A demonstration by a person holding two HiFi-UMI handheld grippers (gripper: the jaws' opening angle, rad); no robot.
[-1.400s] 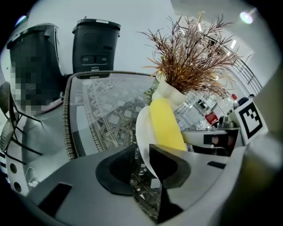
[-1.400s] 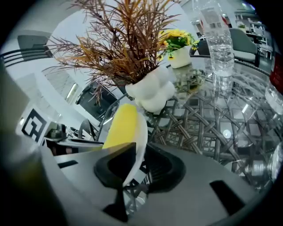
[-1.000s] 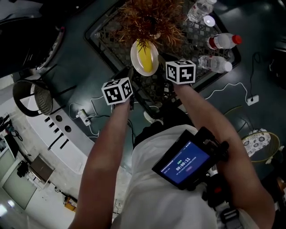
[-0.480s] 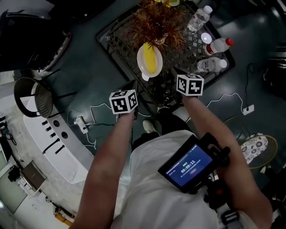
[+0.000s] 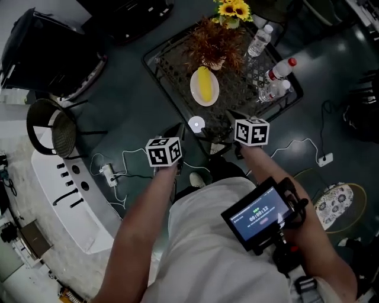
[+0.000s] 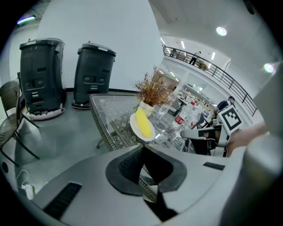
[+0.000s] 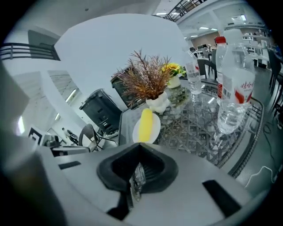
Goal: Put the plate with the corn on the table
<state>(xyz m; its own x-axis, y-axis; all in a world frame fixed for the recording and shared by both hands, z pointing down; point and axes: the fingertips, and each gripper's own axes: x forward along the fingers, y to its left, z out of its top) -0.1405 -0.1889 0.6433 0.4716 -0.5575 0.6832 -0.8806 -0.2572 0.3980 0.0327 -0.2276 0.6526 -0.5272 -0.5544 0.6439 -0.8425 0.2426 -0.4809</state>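
Observation:
A white plate [image 5: 204, 86] with a yellow corn cob [image 5: 205, 83] lies flat on the glass-topped wicker table [image 5: 167, 76], in front of a dried brown plant [image 5: 215, 40]. Both grippers hang at the table's near edge, apart from the plate. My left gripper [image 5: 180, 130] is shut with nothing in it; in the left gripper view the plate [image 6: 141, 126] shows just beyond the closed jaws. My right gripper [image 5: 233, 115] is shut and empty too, and in the right gripper view the plate [image 7: 146, 126] lies ahead of its tips.
Three water bottles [image 5: 277, 71] and a vase of sunflowers [image 5: 232, 8] stand on the table's right and far side. A wire chair [image 5: 51, 128] stands at the left. Cables and a power strip [image 5: 109, 174] lie on the floor. Two black machines [image 6: 40, 74] stand behind the table.
Both grippers have drawn back from the plate toward the person. The plate with the corn stays on the table, now farther from the jaws.

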